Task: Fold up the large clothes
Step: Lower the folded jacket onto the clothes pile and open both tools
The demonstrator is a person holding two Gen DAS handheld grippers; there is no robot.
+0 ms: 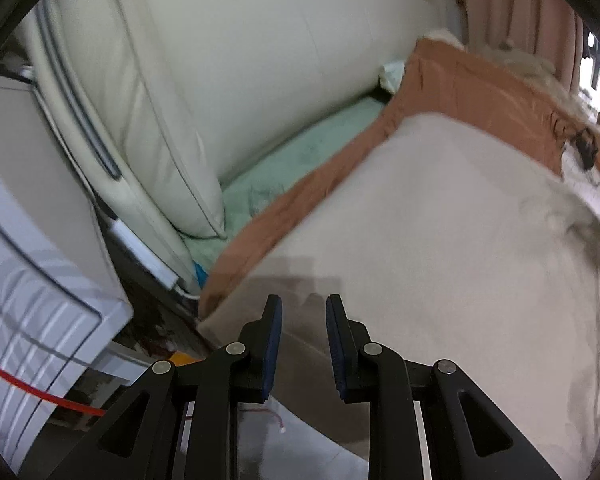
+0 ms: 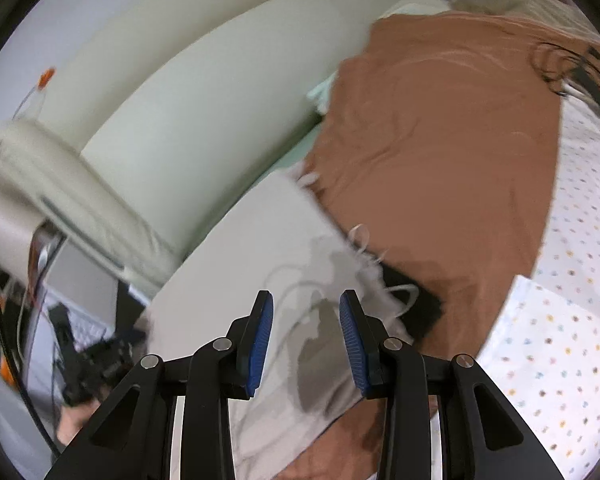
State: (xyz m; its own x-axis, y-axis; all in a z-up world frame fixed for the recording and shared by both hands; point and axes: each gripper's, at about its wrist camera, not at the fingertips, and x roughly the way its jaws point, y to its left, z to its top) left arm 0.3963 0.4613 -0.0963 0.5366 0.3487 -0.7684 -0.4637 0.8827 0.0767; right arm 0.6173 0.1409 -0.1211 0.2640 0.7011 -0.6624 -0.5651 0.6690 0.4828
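Left wrist view, left to right: a white cabinet (image 1: 40,280) with a red cord (image 1: 40,390) across it; a cream cushion (image 1: 204,80) standing upright above a pale green sheet (image 1: 300,156); then a rust-brown cloth (image 1: 472,84) with a beige garment (image 1: 440,248) spread flat over it. The left gripper (image 1: 303,312) hangs over the near edge of the beige garment, its blue pads a little apart with nothing between them.

Right wrist view, left to right: the cream cushion (image 2: 204,120); the beige garment (image 2: 260,248), its frayed edge and white drawstring (image 2: 400,292) lying against the rust-brown cloth (image 2: 440,140); a white dotted sheet (image 2: 580,260) at far right. The right gripper (image 2: 306,312) is above the beige garment, its jaws apart and holding nothing.
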